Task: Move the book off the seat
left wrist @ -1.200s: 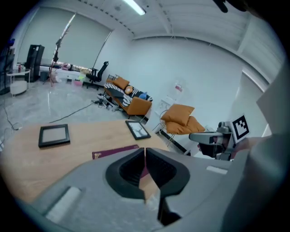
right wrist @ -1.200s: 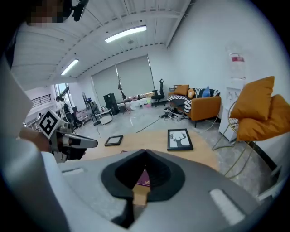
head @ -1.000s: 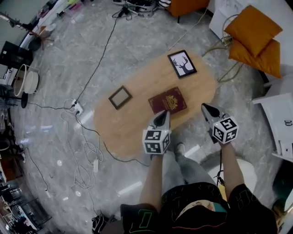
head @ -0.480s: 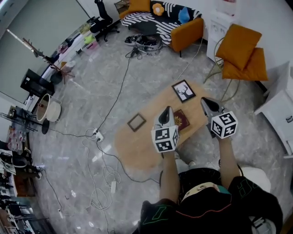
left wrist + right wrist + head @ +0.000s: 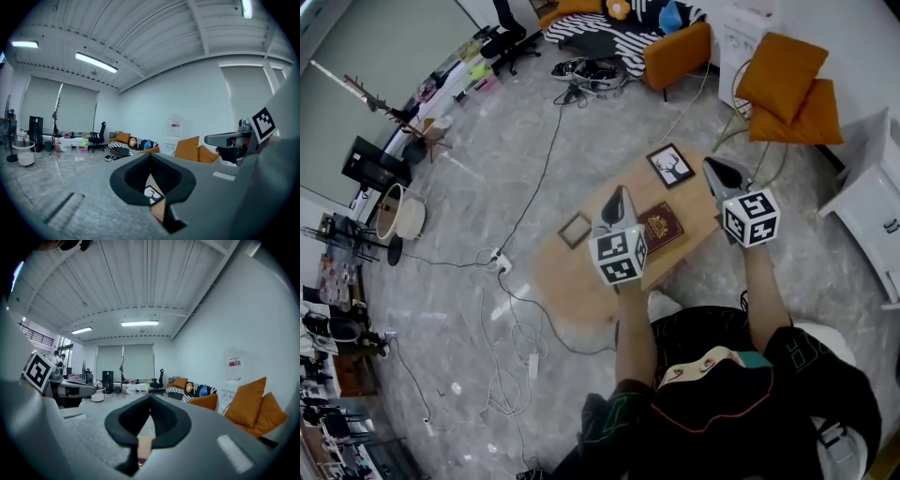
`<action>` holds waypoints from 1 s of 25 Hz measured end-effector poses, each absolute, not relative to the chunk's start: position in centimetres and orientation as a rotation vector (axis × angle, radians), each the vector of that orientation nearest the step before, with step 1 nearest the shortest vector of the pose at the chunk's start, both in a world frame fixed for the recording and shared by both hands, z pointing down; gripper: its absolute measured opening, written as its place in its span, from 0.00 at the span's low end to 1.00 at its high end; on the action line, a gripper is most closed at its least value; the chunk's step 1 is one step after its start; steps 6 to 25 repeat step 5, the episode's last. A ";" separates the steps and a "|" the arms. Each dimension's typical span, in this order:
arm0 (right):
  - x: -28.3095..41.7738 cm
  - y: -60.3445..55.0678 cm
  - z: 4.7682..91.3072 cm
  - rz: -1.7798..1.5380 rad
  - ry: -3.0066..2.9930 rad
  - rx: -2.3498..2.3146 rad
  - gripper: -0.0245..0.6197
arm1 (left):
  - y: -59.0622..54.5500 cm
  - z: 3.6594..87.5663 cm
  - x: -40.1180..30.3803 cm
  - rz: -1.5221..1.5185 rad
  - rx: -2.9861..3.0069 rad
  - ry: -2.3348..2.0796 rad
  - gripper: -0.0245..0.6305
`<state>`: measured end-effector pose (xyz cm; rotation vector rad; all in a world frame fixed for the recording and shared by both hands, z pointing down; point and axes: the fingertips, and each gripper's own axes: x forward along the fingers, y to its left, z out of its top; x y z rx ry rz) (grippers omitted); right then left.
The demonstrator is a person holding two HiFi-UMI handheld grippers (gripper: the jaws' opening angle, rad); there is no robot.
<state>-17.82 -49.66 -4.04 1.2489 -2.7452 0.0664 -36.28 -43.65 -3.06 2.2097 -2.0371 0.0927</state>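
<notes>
A dark red book (image 5: 660, 226) with a gold emblem lies flat on the oval wooden table (image 5: 572, 286) in the head view. My left gripper (image 5: 617, 199) hangs above the table just left of the book, jaws shut and empty. My right gripper (image 5: 719, 169) is held high to the book's right, over the table's right end, also shut and empty. Both point nearly level across the room. In the left gripper view the shut left gripper (image 5: 151, 159) hides most of the table; the right gripper (image 5: 229, 139) shows at its right. The right gripper view looks past its shut right gripper (image 5: 150, 401).
On the table lie a framed deer picture (image 5: 669, 165) and a small dark frame (image 5: 575, 230). An orange chair (image 5: 786, 86) stands at the far right, an orange sofa (image 5: 675, 52) at the back. Cables and a power strip (image 5: 499, 263) trail over the grey floor at left.
Both grippers have risen well above the table and tipped up toward level. The head view has pulled back and now takes in much more of the room.
</notes>
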 end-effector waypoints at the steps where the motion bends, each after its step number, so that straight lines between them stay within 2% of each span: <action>1: -17.8 -49.8 -4.3 0.060 -2.749 1.252 0.04 | -43.7 -3.2 -36.0 0.092 2.227 -2.029 0.05; 25: -18.0 -49.9 -5.1 0.027 -2.765 1.257 0.04 | -43.4 -3.8 -35.9 0.035 2.251 -2.013 0.05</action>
